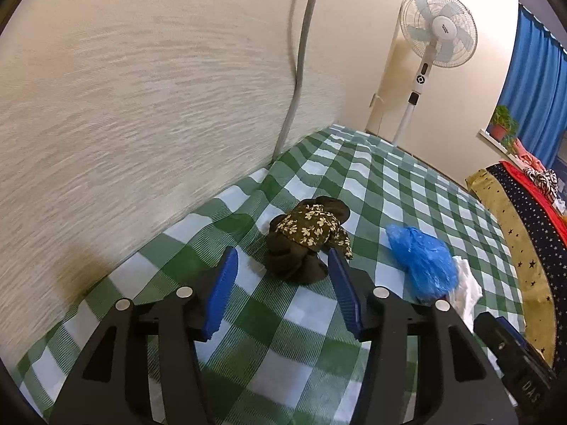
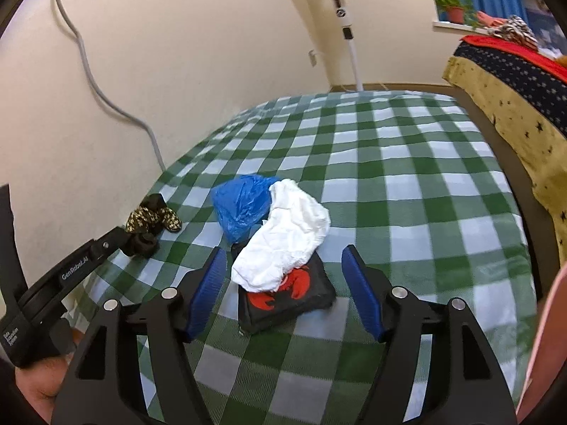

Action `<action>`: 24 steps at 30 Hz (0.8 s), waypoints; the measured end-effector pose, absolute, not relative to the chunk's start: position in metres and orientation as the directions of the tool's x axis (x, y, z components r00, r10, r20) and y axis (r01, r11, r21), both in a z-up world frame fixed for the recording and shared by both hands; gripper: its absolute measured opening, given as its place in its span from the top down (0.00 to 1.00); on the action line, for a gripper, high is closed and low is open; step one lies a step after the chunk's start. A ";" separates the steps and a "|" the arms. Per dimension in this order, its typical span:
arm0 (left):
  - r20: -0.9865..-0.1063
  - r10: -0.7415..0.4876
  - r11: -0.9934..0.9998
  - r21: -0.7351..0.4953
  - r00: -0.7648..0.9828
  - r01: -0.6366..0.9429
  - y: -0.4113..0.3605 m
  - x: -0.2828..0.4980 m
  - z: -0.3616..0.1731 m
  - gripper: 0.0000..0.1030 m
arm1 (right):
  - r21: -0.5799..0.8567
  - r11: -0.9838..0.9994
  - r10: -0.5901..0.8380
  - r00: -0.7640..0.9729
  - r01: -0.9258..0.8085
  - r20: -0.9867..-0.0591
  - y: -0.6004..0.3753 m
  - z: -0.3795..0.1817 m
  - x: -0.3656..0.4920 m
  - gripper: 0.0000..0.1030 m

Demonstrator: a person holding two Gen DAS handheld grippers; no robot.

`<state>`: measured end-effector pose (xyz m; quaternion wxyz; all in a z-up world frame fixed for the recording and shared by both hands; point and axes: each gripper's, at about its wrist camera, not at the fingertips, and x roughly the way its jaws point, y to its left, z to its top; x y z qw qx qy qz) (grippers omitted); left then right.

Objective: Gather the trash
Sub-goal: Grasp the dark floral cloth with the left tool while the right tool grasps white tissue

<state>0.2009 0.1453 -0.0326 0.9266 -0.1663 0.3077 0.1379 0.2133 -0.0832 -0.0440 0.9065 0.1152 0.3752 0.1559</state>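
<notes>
A dark floral cloth bundle [image 1: 307, 236] lies on the green checked bed cover [image 1: 319, 318] near the wall. My left gripper [image 1: 283, 258] is open, its blue pads on either side of the bundle's near end, just short of it. A crumpled blue plastic bag [image 1: 421, 260] and white crumpled paper [image 1: 466, 290] lie to the right. In the right wrist view my right gripper [image 2: 283, 258] is open just before the white paper [image 2: 283, 244], which lies on a black packet with a red crab print [image 2: 294, 301]. The blue bag [image 2: 241, 202] is behind it, the floral bundle [image 2: 150, 223] at left.
The wall [image 1: 141, 106] runs along the bed's left side with a grey cable [image 1: 301, 53] hanging down it. A standing fan [image 1: 437, 28] is beyond the bed. A second bed with a star-print cover [image 2: 514, 88] is at the right. A potted plant [image 2: 452, 3] sits on the sill.
</notes>
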 end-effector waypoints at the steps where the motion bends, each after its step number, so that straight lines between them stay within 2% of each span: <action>1: -0.622 0.148 0.907 -0.225 0.769 -0.356 0.145 0.204 -0.034 0.49 | 0.318 0.928 0.362 0.663 -0.193 -0.655 -0.082 -0.045 0.217 0.35; 6: -0.637 0.137 0.910 -0.222 0.759 -0.351 0.144 0.217 -0.036 0.49 | 0.308 0.935 0.347 0.642 -0.177 -0.684 -0.083 -0.049 0.229 0.35; 8: -0.660 0.125 0.909 -0.223 0.741 -0.352 0.145 0.221 -0.040 0.49 | 0.312 0.934 0.351 0.626 -0.176 -0.696 -0.082 -0.053 0.232 0.40; 10: -0.664 0.124 0.904 -0.230 0.737 -0.359 0.147 0.221 -0.042 0.49 | 0.312 0.935 0.348 0.614 -0.170 -0.709 -0.082 -0.056 0.234 0.54; 11: -0.662 0.124 0.902 -0.235 0.739 -0.362 0.148 0.221 -0.042 0.49 | 0.313 0.934 0.350 0.608 -0.171 -0.713 -0.082 -0.057 0.234 0.58; 13: -0.665 0.103 0.906 -0.243 0.740 -0.345 0.147 0.223 -0.043 0.50 | 0.309 0.933 0.355 0.601 -0.182 -0.716 -0.081 -0.058 0.233 0.75; 15: -0.673 0.075 0.906 -0.262 0.736 -0.332 0.147 0.223 -0.045 0.69 | 0.295 0.936 0.351 0.602 -0.194 -0.717 -0.080 -0.056 0.230 0.86; 17: -0.676 0.052 0.906 -0.278 0.735 -0.320 0.148 0.223 -0.048 0.77 | 0.279 0.940 0.339 0.604 -0.196 -0.722 -0.080 -0.055 0.226 0.97; 18: -0.676 0.048 0.907 -0.278 0.736 -0.315 0.147 0.221 -0.048 0.84 | 0.279 0.940 0.340 0.600 -0.196 -0.724 -0.082 -0.055 0.224 0.97; 24: -0.663 0.026 0.922 -0.273 0.748 -0.274 0.134 0.207 -0.039 0.89 | 0.294 0.941 0.334 0.614 -0.170 -0.715 -0.103 -0.045 0.212 0.98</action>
